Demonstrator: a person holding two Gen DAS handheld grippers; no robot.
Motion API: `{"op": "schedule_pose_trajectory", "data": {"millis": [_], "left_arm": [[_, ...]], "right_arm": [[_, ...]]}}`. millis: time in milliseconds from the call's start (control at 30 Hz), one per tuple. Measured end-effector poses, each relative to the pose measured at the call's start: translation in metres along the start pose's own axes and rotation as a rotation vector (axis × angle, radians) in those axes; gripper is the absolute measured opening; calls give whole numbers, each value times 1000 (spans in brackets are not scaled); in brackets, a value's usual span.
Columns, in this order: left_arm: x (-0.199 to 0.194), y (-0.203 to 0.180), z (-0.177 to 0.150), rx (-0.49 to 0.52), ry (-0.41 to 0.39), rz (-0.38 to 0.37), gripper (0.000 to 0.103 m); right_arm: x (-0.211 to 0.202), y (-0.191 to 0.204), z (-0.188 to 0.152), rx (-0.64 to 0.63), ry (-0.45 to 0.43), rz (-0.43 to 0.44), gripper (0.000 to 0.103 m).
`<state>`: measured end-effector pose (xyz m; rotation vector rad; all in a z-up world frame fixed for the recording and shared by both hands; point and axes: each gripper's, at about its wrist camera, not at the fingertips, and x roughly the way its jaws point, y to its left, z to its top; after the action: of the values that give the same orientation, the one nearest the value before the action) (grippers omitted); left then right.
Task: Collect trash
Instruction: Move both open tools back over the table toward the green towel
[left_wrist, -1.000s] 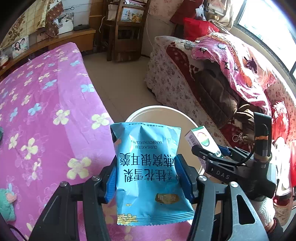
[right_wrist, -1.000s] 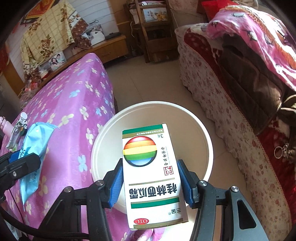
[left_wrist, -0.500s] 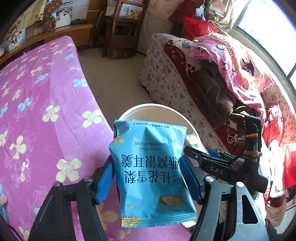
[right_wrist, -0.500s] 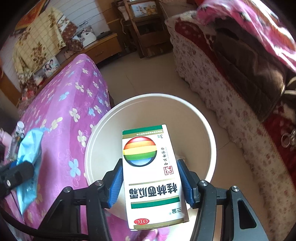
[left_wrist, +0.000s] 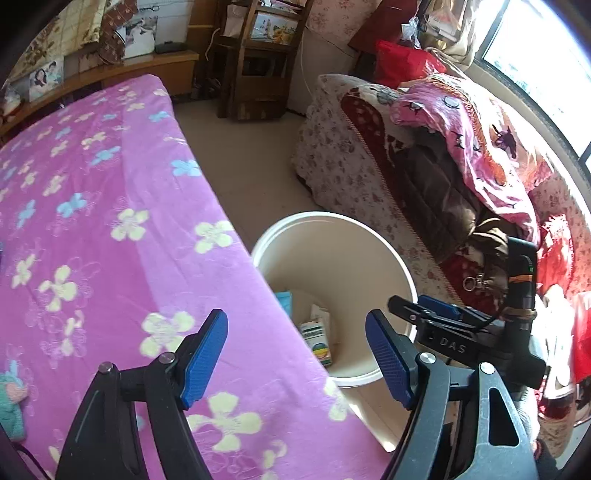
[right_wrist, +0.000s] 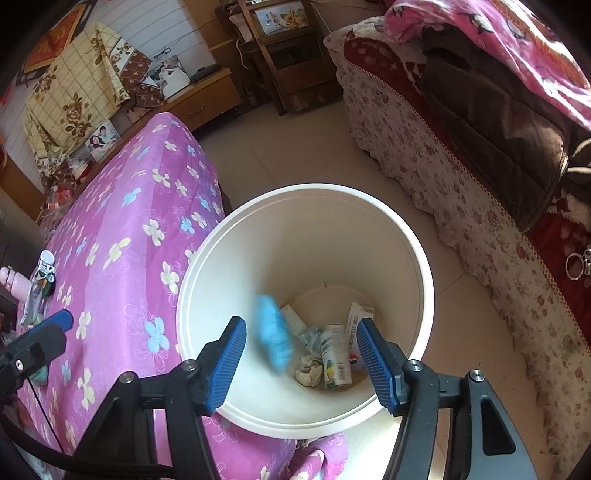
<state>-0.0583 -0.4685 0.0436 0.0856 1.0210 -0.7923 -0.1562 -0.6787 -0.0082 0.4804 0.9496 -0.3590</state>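
A white bucket (right_wrist: 303, 413) stands on a pale tiled floor, pressed against the side of a bed covered with a purple flowered bedspread (left_wrist: 92, 221). To the right of the bucket stands a sofa (right_wrist: 461, 206) draped in a rose-patterned cover.

The right gripper (right_wrist: 301, 363) hangs directly over the bucket's mouth, its blue-padded jaws spread wide with nothing between them. Below it, inside the bucket, a blue snack packet (right_wrist: 273, 341) shows as a blur against the left inner wall. On the bottom lie a medicine box (right_wrist: 334, 360) with a rainbow mark, crumpled paper (right_wrist: 308, 371) just left of it, and a few other bits of card and wrapper, all beneath the gap between the right gripper's fingers.

The left gripper (left_wrist: 297, 360) hovers over the edge of the bed, beside the bucket, its jaws likewise spread and holding nothing. From its camera the bucket (left_wrist: 369, 258) lies ahead and slightly right, with the medicine box (left_wrist: 317, 338) and a corner of the blue packet (left_wrist: 284, 301) visible deep inside, and the right gripper (left_wrist: 424, 310) reaching in from the right over the rim.
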Motion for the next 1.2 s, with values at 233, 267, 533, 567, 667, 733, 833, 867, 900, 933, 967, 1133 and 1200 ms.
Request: {"op": "schedule_pose_trajectory", "data": {"millis": [233, 267, 533, 567, 667, 733, 833, 867, 900, 933, 967, 1133, 1200], "left_arm": [[-13, 10, -6, 10, -31, 59, 78], [-15, 12, -7, 9, -33, 62, 78], [-38, 29, -12, -11, -71, 97, 78], [-42, 34, -14, -18, -74, 102, 77], [-52, 49, -21, -35, -78, 120, 78], [-59, 61, -26, -57, -78, 137, 78], [-70, 81, -33, -86, -82, 170, 78], [-74, 88, -35, -94, -84, 182, 78], [-78, 95, -38, -99, -86, 195, 78], [-81, 100, -41, -102, -86, 204, 78], [-86, 109, -44, -106, -87, 220, 78], [-109, 149, -59, -139, -85, 242, 78], [-121, 165, -64, -154, -96, 233, 78]], "right_arm": [[-13, 18, -1, -50, -30, -19, 66], [-15, 21, -1, -57, -34, -21, 66], [-28, 46, -3, -96, -57, -13, 66], [-30, 50, -3, -100, -60, -7, 66], [-35, 65, -4, -122, -62, 19, 66], [-38, 79, -5, -146, -67, 32, 66], [-39, 104, -7, -187, -63, 59, 66], [-38, 111, -8, -196, -61, 67, 66], [-37, 119, -9, -209, -57, 75, 66], [-35, 129, -10, -224, -52, 81, 66], [-34, 134, -11, -234, -48, 87, 66], [-28, 169, -16, -280, -31, 126, 66], [-25, 181, -17, -296, -25, 139, 66]]}}
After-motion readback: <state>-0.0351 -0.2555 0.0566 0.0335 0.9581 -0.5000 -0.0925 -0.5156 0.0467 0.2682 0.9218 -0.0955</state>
